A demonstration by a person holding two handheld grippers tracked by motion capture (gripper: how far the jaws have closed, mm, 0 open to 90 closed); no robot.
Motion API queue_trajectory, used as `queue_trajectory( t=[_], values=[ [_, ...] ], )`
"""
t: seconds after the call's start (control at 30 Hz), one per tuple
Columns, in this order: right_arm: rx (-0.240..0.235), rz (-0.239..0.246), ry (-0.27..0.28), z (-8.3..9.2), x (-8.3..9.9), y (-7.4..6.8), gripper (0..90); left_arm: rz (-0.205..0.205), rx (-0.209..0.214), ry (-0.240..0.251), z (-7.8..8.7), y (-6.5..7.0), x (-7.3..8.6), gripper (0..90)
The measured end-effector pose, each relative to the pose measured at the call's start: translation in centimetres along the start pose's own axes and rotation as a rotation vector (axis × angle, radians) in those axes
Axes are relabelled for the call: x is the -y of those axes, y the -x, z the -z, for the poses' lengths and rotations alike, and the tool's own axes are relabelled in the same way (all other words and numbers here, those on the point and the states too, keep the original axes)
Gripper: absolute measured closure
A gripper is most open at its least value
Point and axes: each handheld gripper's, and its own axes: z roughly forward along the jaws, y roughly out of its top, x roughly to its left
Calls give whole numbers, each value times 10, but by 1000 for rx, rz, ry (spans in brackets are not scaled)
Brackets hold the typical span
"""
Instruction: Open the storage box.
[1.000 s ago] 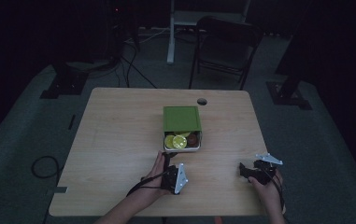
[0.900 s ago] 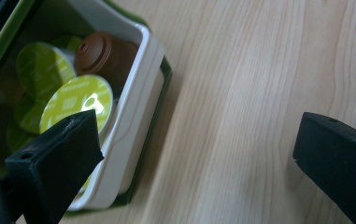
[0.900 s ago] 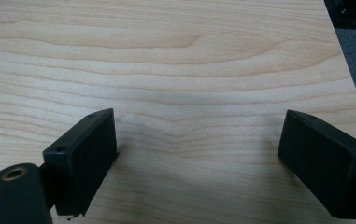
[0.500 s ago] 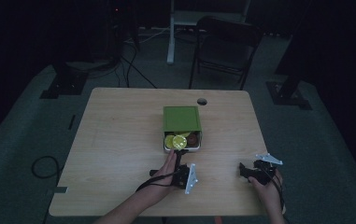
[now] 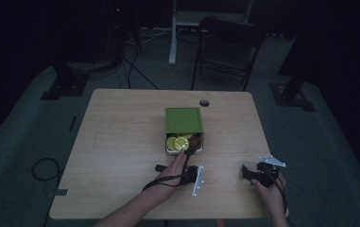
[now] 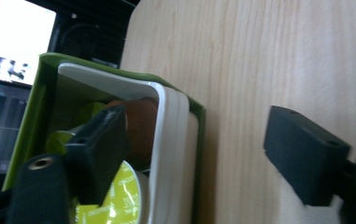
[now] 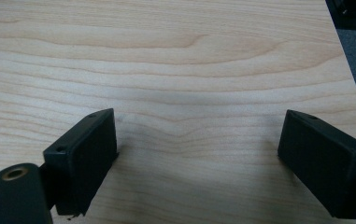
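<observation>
Straddling the near wall of the green lunch box (image 5: 183, 121) at mid-surface (image 5: 121, 142), the left hand-held gripper (image 6: 199, 154) has just been closing, not yet pinching; the right hand-held gripper (image 7: 196, 158) rests spread, well apart.

The table (image 7: 175, 60) is pale, smooth wood grain; the green box (image 6: 40, 93) looks glossy plastic, with matt black jaws.

left tongs (image 5: 190, 152) reached box (image 5: 183, 121), jaws closing

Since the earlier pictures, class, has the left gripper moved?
Yes. The left gripper has moved rightward and up the high view toward the green box; its jaws, just closing, now straddle the box's near wall.
</observation>
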Motion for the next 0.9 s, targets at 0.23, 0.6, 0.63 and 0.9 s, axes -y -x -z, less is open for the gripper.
queue_trajectory(
  t=[0.23,0.6,0.63,0.9],
  values=[
    [0,0,0,0,0,0,113,-16,-37,-28,-4,1,-2,346],
    [0,0,0,0,0,0,112,-54,-105,-1,-9,2,-8,515],
    [0,0,0,0,0,0,112,-54,-99,-6,-10,2,-8,530],
    [0,0,0,0,0,0,113,-88,-81,-78,-18,6,-1,548]
  ],
)
